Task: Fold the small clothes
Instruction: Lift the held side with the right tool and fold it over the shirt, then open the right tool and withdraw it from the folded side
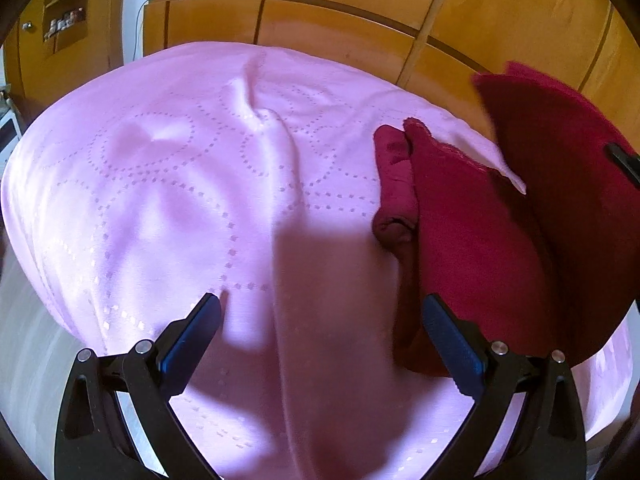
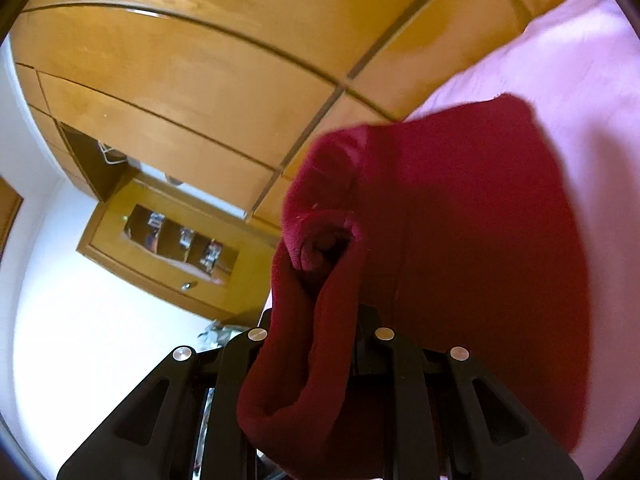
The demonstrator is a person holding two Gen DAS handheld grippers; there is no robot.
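A dark red garment [image 1: 460, 220] lies bunched on the right of the pink bedspread [image 1: 180, 184]. One flap of it is lifted at the far right, where a bit of my right gripper [image 1: 624, 164] shows at the frame edge. My left gripper [image 1: 322, 308] hovers open over the bedspread with only bare cover between its fingers. Its right finger [image 1: 448, 336] sits just beside the garment's near edge. In the right wrist view my right gripper [image 2: 312, 316] is shut on the red garment [image 2: 460, 240], which drapes over and hides the fingertips.
A wooden wardrobe [image 1: 340, 16] runs along the far side of the bed. A shelf niche with small items [image 2: 180, 240] and a white wall [image 2: 100, 340] show in the right wrist view. The left half of the bedspread carries only wrinkles.
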